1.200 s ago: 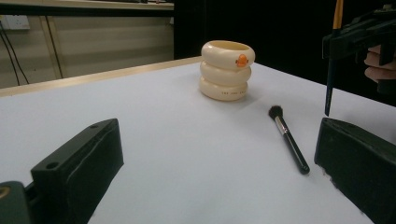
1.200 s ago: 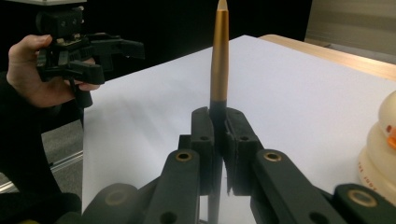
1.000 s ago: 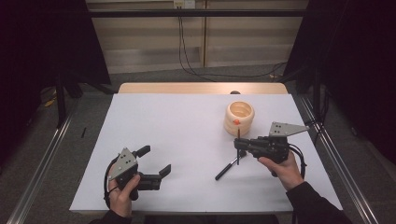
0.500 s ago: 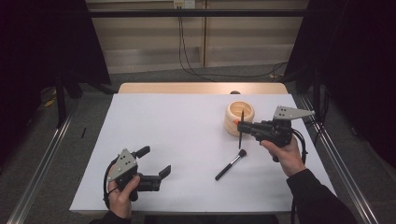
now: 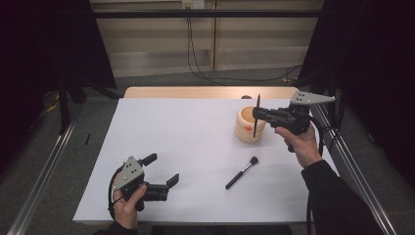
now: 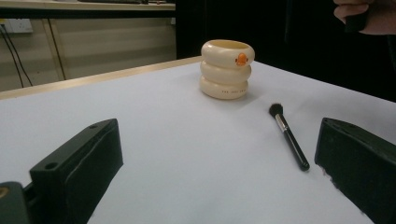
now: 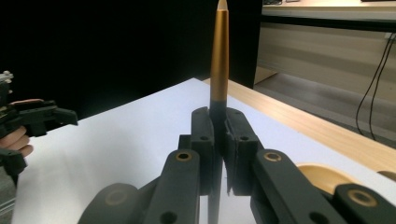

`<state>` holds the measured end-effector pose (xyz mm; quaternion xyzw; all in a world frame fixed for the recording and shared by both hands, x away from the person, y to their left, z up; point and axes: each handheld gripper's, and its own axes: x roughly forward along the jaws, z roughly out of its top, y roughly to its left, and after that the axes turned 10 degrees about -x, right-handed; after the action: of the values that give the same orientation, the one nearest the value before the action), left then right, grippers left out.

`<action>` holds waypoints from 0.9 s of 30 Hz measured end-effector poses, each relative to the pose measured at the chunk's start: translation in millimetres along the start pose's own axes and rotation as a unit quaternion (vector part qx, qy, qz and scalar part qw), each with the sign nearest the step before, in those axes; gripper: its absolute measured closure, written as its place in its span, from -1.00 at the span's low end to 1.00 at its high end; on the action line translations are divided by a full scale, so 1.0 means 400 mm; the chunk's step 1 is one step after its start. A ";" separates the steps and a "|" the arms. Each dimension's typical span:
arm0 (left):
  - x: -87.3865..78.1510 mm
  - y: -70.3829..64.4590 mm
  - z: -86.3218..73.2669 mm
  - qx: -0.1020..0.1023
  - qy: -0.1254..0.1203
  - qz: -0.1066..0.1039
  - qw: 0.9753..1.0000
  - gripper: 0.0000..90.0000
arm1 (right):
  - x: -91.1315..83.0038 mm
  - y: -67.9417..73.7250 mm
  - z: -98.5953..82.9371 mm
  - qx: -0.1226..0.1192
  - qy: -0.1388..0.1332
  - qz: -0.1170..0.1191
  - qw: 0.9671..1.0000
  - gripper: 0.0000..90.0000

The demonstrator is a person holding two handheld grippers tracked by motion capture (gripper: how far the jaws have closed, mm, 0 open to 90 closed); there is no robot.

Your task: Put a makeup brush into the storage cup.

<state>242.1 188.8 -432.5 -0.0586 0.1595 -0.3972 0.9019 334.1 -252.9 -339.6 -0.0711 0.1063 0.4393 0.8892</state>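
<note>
Table (image 5: 186, 147): white top, carrying the holder and one loose brush.
Holder (image 5: 249, 125): cream, ringed, standing upright near the far right of the table; its mouth is narrow, so a tip coming down off-centre would likely hit the rim and tip it over.
Right gripper (image 5: 258, 114): held up just above and beside the holder, fingers pressed tight on a slim brush.
Held brush (image 7: 218, 60): long axis near vertical, gold end up, dark end down toward the holder; pinched on a thin shaft, it might swivel or slip if it knocks the rim.
Left gripper (image 5: 162, 180): low at the near left edge, fingers spread, holding nothing.
Loose brush (image 5: 242, 172): lying flat, bristles toward the holder, handle toward the near edge, well apart from both grippers.
</note>
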 end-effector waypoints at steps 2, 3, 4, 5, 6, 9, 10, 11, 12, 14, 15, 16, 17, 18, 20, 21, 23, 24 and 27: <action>-0.001 0.001 0.000 0.002 0.002 -0.001 1.000 -0.98 | 0.005 -0.010 0.007 -0.002 -0.002 -0.006 1.000 0.85; 0.000 0.001 0.000 0.000 0.000 -0.004 1.000 -0.98 | 0.010 -0.014 0.010 -0.004 -0.001 -0.007 1.000 0.85; 0.000 0.001 0.000 0.000 0.000 -0.003 1.000 -0.98 | 0.014 -0.018 0.012 -0.006 0.001 -0.011 1.000 0.85; -0.001 0.002 0.000 0.001 0.001 -0.002 1.000 -0.98 | 0.018 -0.022 0.013 -0.005 0.000 -0.012 1.000 0.85; 0.000 0.001 0.000 -0.001 0.001 0.000 1.000 -0.98 | 0.023 -0.027 0.014 -0.006 0.000 -0.016 1.000 0.85; -0.001 0.002 0.000 0.000 0.000 -0.003 1.000 -0.98 | 0.036 -0.040 0.016 -0.008 0.006 -0.027 1.000 0.85; -0.001 0.002 0.000 0.000 0.000 -0.002 1.000 -0.98 | 0.040 -0.045 0.017 -0.010 0.007 -0.031 0.999 0.85; -0.001 0.002 -0.001 0.000 0.000 -0.001 1.000 -0.98 | 0.042 -0.050 0.017 -0.010 0.006 -0.035 0.999 0.85; -0.001 0.003 0.000 0.000 0.000 -0.004 1.000 -0.98 | 0.044 -0.055 0.018 -0.007 0.003 -0.040 0.999 0.85; -0.001 0.002 -0.001 -0.005 0.000 -0.003 1.000 -0.98 | 0.048 -0.068 0.017 0.001 -0.005 -0.046 0.999 0.85; -0.001 0.003 -0.002 -0.004 -0.002 -0.004 1.000 -0.97 | 0.051 -0.073 0.017 0.002 -0.003 -0.054 0.999 0.85; -0.001 0.004 -0.001 0.002 -0.001 -0.005 1.000 -0.98 | 0.054 -0.078 0.016 0.001 -0.001 -0.059 0.998 0.85; -0.001 0.005 -0.001 0.002 -0.001 -0.003 1.000 -0.98 | 0.058 -0.083 0.016 0.005 0.001 -0.061 0.998 0.85; -0.001 0.006 -0.001 0.000 -0.002 -0.003 1.000 -0.98 | 0.061 -0.088 0.015 0.004 0.002 -0.064 0.998 0.85; -0.002 0.009 -0.001 0.003 0.001 -0.001 1.000 -0.97 | 0.069 -0.095 0.015 0.004 0.003 -0.069 0.998 0.85; -0.002 0.009 -0.001 0.002 -0.001 -0.001 1.000 -0.98 | 0.072 -0.099 0.014 0.006 0.004 -0.072 0.997 0.85; -0.002 0.010 -0.001 0.004 0.001 -0.001 1.000 -0.98 | 0.082 -0.105 0.011 0.005 0.005 -0.075 0.997 0.85; -0.002 0.009 -0.001 0.002 0.000 -0.002 1.000 -0.98 | 0.086 -0.107 0.009 0.004 0.005 -0.079 0.997 0.85; -0.001 0.009 -0.001 0.003 0.001 -0.003 1.000 -0.97 | 0.099 -0.112 0.000 0.002 0.006 -0.088 0.996 0.85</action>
<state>244.2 191.7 -433.7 -0.0561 0.1593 -0.4002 0.9008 393.2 -249.7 -348.3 -0.0808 0.1056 0.3590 0.9238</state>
